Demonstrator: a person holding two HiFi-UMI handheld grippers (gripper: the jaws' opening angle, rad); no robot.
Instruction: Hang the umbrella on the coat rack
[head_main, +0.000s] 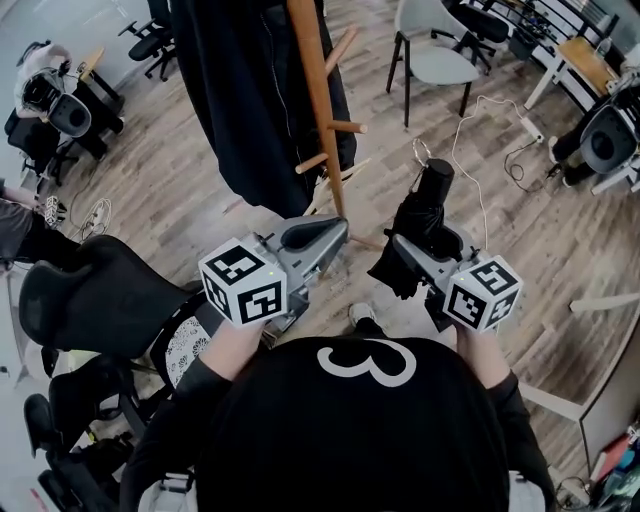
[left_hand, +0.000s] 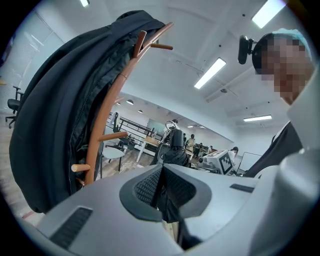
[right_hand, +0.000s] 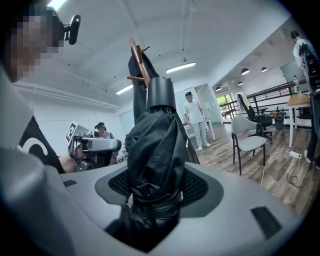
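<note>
Right tool (head_main: 408, 248) clamps the folded umbrella (head_main: 432, 195). Left tool (head_main: 335, 230) sits closed, empty, near the coat rack (head_main: 318, 100).

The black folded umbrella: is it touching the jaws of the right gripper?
Touching. The right gripper view shows the black folded umbrella clamped between the right gripper, with both jaws pressed against its fabric.

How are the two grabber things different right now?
The right gripper is shut on the folded black umbrella; the left gripper is shut on nothing. In the head view, the left gripper sits nearer the coat rack than the right gripper. Both are grey.
</note>
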